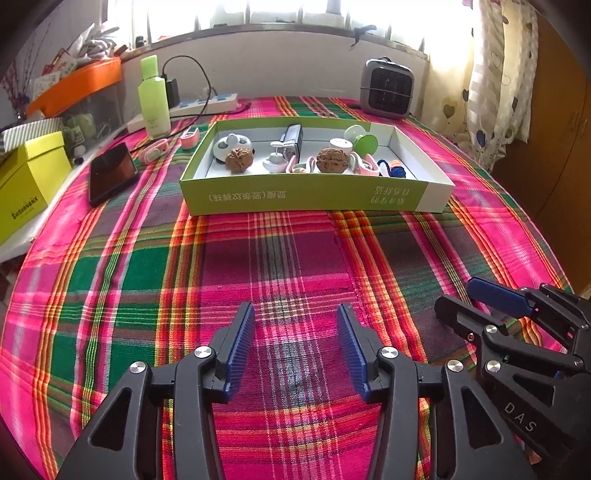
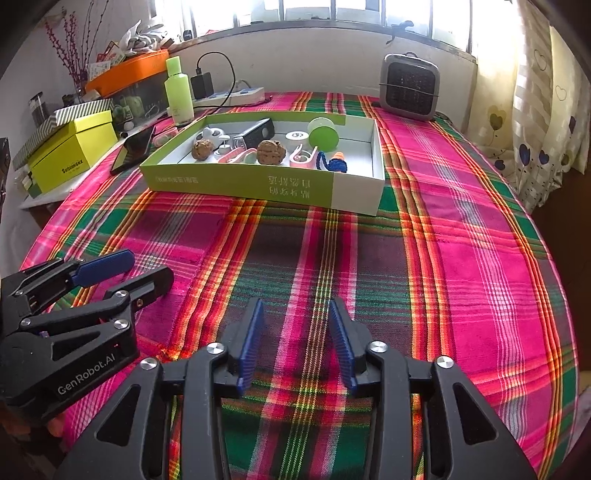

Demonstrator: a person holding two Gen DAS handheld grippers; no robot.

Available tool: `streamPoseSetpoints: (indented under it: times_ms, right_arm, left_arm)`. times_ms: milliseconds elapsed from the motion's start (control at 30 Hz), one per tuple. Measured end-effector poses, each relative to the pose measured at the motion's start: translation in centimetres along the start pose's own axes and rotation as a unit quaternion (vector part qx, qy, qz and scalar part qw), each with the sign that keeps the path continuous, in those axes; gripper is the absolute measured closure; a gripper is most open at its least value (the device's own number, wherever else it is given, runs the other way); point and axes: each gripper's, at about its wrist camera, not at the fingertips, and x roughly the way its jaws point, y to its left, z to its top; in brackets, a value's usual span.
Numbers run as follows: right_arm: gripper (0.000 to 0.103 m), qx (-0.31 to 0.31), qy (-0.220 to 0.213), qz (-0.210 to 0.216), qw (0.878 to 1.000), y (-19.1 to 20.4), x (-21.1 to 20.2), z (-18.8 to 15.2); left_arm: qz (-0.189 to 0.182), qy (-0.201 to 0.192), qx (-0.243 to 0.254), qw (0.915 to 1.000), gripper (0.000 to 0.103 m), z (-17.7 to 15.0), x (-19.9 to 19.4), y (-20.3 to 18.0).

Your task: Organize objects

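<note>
Two walnuts (image 1: pixel 239 159) (image 1: pixel 332 160) are counted in the green box (image 1: pixel 306 197), set far on the plaid cloth (image 1: pixel 258 266). Left gripper (image 1: pixel 295 347) and right gripper (image 2: pixel 295 343) are held near, both spread wide, nothing gripped.

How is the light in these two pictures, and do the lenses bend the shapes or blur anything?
Left wrist view: the window is blown out white, the tablecloth bulges from fisheye distortion, dark corners, and the box stays sharp. Right wrist view: the same window glare, the box edges curve, and the left gripper at the edge looks stretched.
</note>
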Motion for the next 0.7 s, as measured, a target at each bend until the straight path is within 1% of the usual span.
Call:
streamPoseSetpoints:
  times_ms: [233, 700]
  right_arm:
    - [0.059, -0.001, 0.000, -0.009, 1.000, -0.03, -0.01, -0.17]
    - [0.058, -0.003, 0.000, -0.013, 1.000, 0.12, 0.00, -0.23]
  left_arm:
    - [0.002, 0.002, 0.009, 1.0000, 0.051, 0.04, 0.13, -0.33]
    - [0.002, 0.003, 0.011, 0.9999, 0.050, 0.05, 0.17, -0.47]
